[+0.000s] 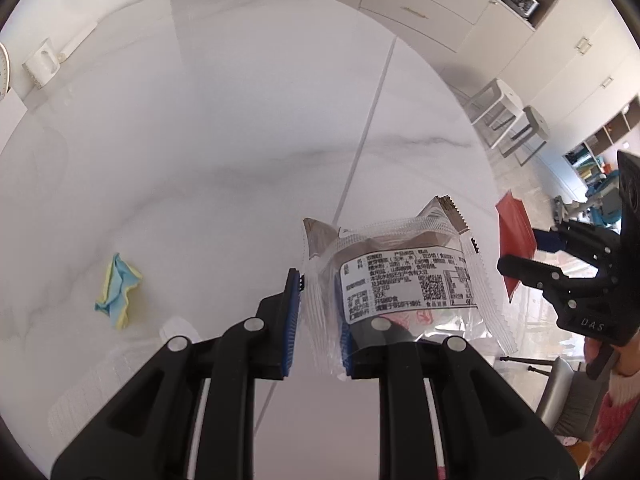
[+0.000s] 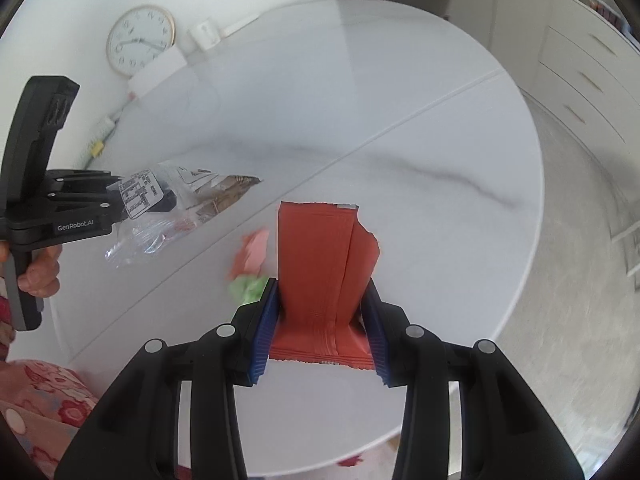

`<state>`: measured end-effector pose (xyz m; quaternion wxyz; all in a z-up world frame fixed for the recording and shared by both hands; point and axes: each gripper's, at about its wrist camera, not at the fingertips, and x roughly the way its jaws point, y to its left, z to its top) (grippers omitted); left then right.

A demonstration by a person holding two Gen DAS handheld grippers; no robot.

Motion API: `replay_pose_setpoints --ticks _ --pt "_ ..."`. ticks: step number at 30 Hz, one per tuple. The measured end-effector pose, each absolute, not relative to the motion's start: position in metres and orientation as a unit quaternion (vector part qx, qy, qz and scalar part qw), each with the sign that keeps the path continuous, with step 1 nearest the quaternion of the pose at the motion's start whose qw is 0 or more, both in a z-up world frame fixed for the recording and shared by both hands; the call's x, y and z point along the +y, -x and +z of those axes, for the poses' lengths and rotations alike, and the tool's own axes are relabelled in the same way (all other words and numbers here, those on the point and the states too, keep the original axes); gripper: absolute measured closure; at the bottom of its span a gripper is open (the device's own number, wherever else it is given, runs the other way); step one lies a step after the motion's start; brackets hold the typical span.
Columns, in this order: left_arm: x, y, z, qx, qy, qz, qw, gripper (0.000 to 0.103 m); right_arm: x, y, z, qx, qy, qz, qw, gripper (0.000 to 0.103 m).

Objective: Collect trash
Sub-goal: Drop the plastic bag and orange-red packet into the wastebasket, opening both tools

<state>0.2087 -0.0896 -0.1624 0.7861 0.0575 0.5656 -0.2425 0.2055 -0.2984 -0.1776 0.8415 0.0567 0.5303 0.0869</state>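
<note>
Left gripper [image 1: 320,316]: clamped on clear wrapper [image 1: 400,276], lifted above white round table [image 1: 200,140].
Right gripper [image 2: 320,320]: clamped on red wrapper [image 2: 320,264], torn at top, held over table.
Blue-yellow paper scrap [image 1: 119,292]: lying on table, well apart from clear wrapper.
Pink and green paper scraps [image 2: 250,268]: on table, just beside right gripper's left finger.
Clock [image 2: 140,40]: leaning at table's far edge.

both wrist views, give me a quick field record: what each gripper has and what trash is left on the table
left gripper: shut on clear wrapper with printed label
right gripper: shut on torn red packet
table: white marble, round
trash left, left wrist view: blue-yellow crumpled paper
trash left, right wrist view: pink crumpled paper, green crumpled paper
</note>
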Motion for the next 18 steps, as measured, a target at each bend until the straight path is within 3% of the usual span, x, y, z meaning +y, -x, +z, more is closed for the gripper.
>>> replay_pose_setpoints --ticks 10,18 --pt "-0.139 -0.095 -0.121 0.538 -0.114 -0.352 0.758 0.085 -0.316 -0.051 -0.176 0.512 -0.146 -0.007 0.846 0.062" --pt "-0.216 0.008 -0.162 0.558 -0.212 -0.434 0.675 0.085 -0.329 0.068 -0.209 0.541 -0.176 -0.114 0.814 0.062"
